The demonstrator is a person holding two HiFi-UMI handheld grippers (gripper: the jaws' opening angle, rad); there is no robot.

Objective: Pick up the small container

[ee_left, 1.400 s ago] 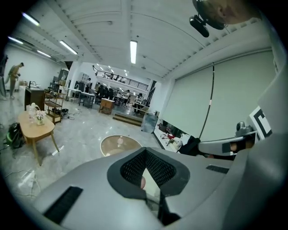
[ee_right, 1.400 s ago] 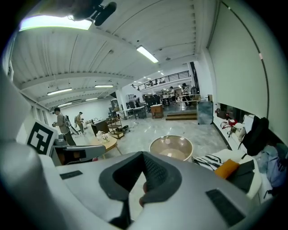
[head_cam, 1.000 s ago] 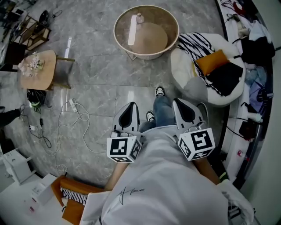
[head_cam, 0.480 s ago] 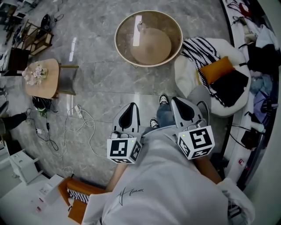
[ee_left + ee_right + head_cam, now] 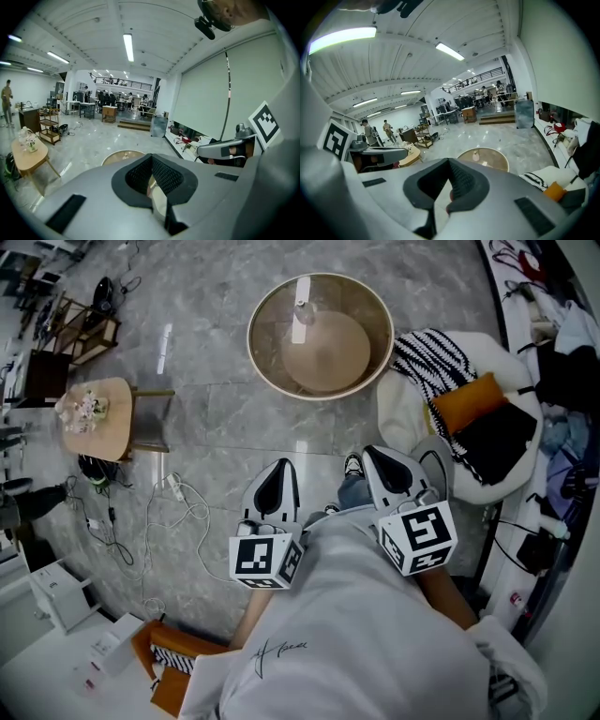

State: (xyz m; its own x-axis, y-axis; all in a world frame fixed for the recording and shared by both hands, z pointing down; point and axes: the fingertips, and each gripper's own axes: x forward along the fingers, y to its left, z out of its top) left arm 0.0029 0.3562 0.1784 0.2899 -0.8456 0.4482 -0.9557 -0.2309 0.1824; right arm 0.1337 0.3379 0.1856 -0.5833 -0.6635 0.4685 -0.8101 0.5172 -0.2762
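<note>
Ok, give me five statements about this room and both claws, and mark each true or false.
1. The small container stands on the round table. True.
2. The right claw grips the small container. False: it is shut on nothing, well short of the table.
3. The left claw is wide open. False: it is shut and empty.
4. In the head view, a wooden side table stands left of the round table. True.
5. The orange cushion lies on the bare floor. False: it rests on the white beanbag.
</note>
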